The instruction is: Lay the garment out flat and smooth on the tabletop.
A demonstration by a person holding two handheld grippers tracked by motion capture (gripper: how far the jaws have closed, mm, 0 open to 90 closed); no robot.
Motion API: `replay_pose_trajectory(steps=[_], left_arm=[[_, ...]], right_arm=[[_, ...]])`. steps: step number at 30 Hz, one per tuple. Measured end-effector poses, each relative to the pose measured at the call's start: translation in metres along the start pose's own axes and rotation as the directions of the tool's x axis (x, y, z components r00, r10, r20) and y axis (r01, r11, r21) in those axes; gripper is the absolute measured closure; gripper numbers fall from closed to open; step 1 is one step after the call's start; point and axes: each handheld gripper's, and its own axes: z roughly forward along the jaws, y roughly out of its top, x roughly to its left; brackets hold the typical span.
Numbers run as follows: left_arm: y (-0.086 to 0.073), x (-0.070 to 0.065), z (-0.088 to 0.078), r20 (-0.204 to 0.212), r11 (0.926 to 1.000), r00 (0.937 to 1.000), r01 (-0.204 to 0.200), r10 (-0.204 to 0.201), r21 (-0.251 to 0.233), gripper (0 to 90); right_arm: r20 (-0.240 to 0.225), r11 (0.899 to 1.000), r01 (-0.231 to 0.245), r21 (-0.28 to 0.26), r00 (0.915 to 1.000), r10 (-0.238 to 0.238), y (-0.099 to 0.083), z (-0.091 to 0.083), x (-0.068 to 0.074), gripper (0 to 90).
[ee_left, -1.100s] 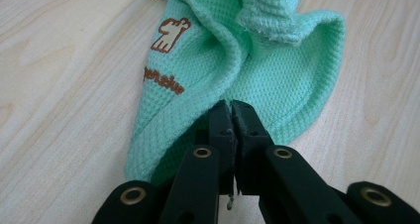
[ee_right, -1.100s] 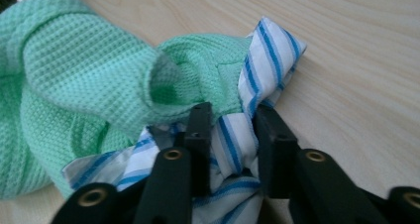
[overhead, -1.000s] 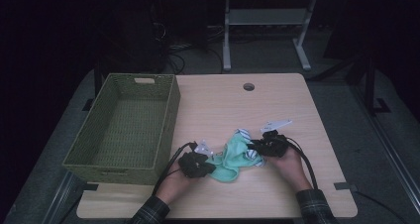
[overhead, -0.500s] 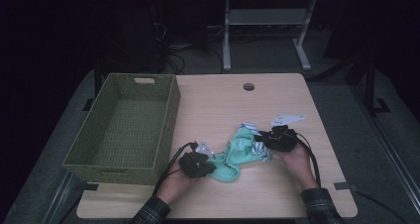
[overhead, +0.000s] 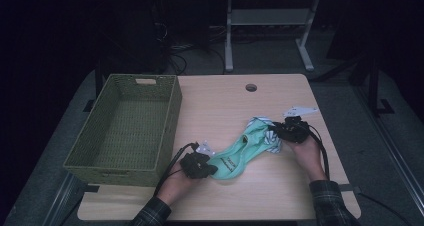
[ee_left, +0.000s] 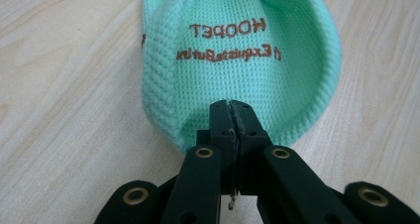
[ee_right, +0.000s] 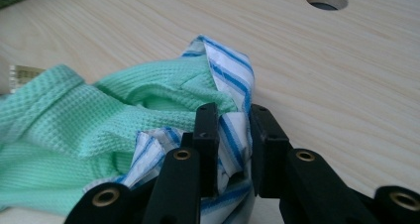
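A small mint-green knit garment [overhead: 239, 153] with brown lettering [ee_left: 225, 40] lies stretched on the wooden table [overhead: 225, 106], between my two grippers. My left gripper [overhead: 213, 169] is at its near left end. In the left gripper view, that gripper [ee_left: 232, 111] has its jaws pressed together on the ribbed hem. My right gripper [overhead: 275, 131] holds the far right end. In the right gripper view, my right gripper [ee_right: 233, 119] has blue-and-white striped trim [ee_right: 233, 80] pinched between its jaws. The garment's right end is raised a little off the table.
An empty green woven basket [overhead: 170, 121] stands at the table's left, close to my left hand. There is a round cable hole [overhead: 251, 87] in the tabletop at the back. Bare wood lies beyond and to the right of the garment. A metal stand [overhead: 270, 21] is on the floor behind.
My right gripper has moved to the right and slightly up with the striped end, drawing the garment out longer. The left gripper has kept still on the hem.
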Motion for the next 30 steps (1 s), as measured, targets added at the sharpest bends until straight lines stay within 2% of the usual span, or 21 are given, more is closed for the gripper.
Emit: replay_pose_trajectory(steps=[2, 7, 9, 12, 14, 17, 21, 23, 27, 30], left_arm=[[0.000, 0.001, -0.001, -0.001, 0.9998, 0.9999, -0.014, 0.014, 0.011, 88.5], [0.000, 0.001, -0.001, -0.001, 0.9999, 0.9999, -0.012, 0.012, 0.010, 88.5], [0.000, 0.001, -0.001, -0.001, 0.9999, 0.9999, -0.013, 0.013, 0.010, 88.5], [0.000, 0.001, -0.001, 0.000, 0.9999, 0.9999, -0.013, 0.013, 0.010, 88.4], [0.000, 0.001, -0.001, 0.001, 0.9998, 0.9999, -0.015, 0.015, 0.010, 88.4], [0.000, 0.001, -0.001, 0.003, 0.9999, 0.9999, -0.011, 0.011, 0.009, 88.4], [0.000, 0.000, 0.000, 0.000, 1.0000, 1.0000, -0.002, 0.002, 0.002, 88.3], [0.000, 0.000, 0.000, 0.003, 1.0000, 1.0000, 0.000, 0.000, 0.002, 88.3], [0.000, 0.001, 0.000, 0.005, 0.9999, 1.0000, -0.008, 0.008, 0.009, 88.2], [0.000, 0.002, 0.000, 0.004, 0.9999, 0.9999, -0.012, 0.012, 0.009, 88.1]], right_arm=[[0.014, 1.000, 0.007, 0.017, 0.9999, -0.007, -0.002, 0.003, -0.004, 75.8], [0.057, 0.998, 0.012, 0.061, 0.9983, -0.015, -0.010, 0.010, -0.010, 75.7], [0.060, 0.997, 0.000, 0.076, 0.9982, -0.005, -0.014, 0.013, -0.012, 75.6], [0.072, 0.997, 0.011, 0.079, 0.9973, -0.017, -0.014, 0.014, -0.014, 75.5], [0.077, 0.997, 0.009, 0.076, 0.9969, -0.015, -0.015, 0.013, -0.014, 74.5], [0.057, 0.999, -0.003, 0.052, 0.9984, 0.000, -0.014, 0.009, -0.014, 69.4], [0.028, 1.000, -0.018, 0.008, 0.9995, 0.018, -0.007, -0.003, -0.009, 63.4], [0.020, 1.000, -0.015, -0.004, 0.9997, 0.015, -0.005, -0.011, -0.005, 63.2], [0.020, 1.000, -0.006, -0.020, 0.9998, 0.006, -0.004, -0.021, 0.003, 60.6], [0.042, 0.999, -0.009, -0.043, 0.9991, 0.011, -0.002, -0.031, 0.008, 55.4]])
